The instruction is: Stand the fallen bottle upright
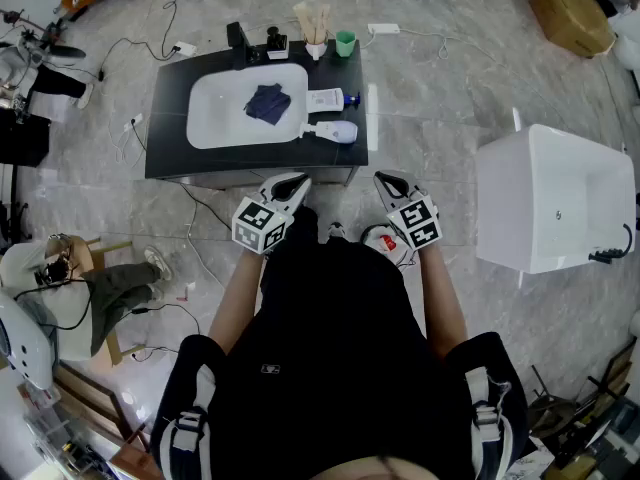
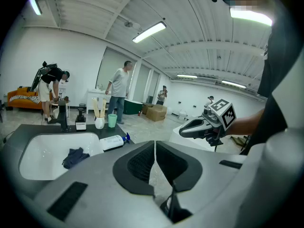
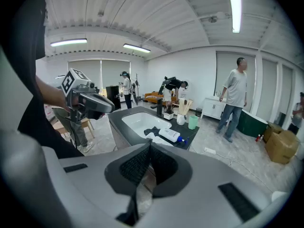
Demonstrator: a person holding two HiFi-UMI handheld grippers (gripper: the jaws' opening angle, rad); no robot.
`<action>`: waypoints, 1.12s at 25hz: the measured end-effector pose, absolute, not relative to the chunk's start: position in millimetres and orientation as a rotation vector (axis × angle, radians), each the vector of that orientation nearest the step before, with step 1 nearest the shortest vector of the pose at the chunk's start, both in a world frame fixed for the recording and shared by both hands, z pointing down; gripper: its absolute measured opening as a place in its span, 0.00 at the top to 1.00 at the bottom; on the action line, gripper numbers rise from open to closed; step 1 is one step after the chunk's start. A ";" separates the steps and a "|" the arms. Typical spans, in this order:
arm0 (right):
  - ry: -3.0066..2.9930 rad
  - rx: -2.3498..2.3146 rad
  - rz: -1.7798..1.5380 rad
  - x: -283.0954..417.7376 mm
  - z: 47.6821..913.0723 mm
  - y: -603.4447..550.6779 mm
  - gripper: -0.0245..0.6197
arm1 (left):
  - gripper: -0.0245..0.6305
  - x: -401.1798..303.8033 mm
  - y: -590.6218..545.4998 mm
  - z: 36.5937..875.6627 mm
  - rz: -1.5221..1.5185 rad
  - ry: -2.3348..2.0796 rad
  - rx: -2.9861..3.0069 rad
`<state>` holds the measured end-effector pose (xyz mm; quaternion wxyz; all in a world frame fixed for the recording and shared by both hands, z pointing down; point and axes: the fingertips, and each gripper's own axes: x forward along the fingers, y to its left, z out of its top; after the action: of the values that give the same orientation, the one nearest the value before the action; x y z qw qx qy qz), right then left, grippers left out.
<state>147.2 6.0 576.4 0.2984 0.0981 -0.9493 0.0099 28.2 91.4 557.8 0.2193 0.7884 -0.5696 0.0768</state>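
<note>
On the table (image 1: 168,128), right of the basin (image 1: 220,118): fallen bottle (image 1: 333,132), flat, long axis crosswise to me. It lies ahead, between my left hand-held gripper (image 1: 292,182) and right hand-held gripper (image 1: 388,179). Both are closed and empty, neither clearly nearer.

Counter (image 1: 165,138) black. Sink (image 1: 210,128) white; cloth (image 1: 268,103) in it navy. Bottle (image 1: 325,100) right of sink white, blue cap. Cup (image 1: 345,43) beyond sink green. Left gripper (image 1: 293,181), right gripper (image 1: 386,180): white shells, black-and-white square-marker cubes.
</note>
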 end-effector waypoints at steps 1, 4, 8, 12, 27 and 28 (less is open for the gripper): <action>-2.523 0.259 0.028 146.8 576.0 6.2 0.87 | 0.93 28.1 91.5 557.3 0.212 -1.577 2.181; -2.522 0.256 0.030 145.9 575.3 5.7 0.87 | 0.93 27.4 91.2 556.9 0.213 -1.577 2.178; -2.514 0.252 0.028 145.0 576.8 4.6 0.87 | 0.93 25.7 89.5 556.7 0.208 -1.575 2.176; -2.499 0.252 0.021 144.5 576.8 4.2 0.87 | 0.93 25.4 88.0 556.6 0.205 -1.570 2.177; -2.411 0.258 0.073 124.6 604.7 -10.9 0.87 | 0.93 -0.4 76.3 564.0 0.179 -1.557 2.145; -2.406 0.249 0.074 121.3 605.9 -11.5 0.87 | 0.93 -3.6 75.1 564.2 0.177 -1.557 2.142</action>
<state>121.3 -11.5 605.9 0.3530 0.0964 -0.9302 0.0285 -3.6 75.1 564.2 0.2413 0.7832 -0.5694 0.0646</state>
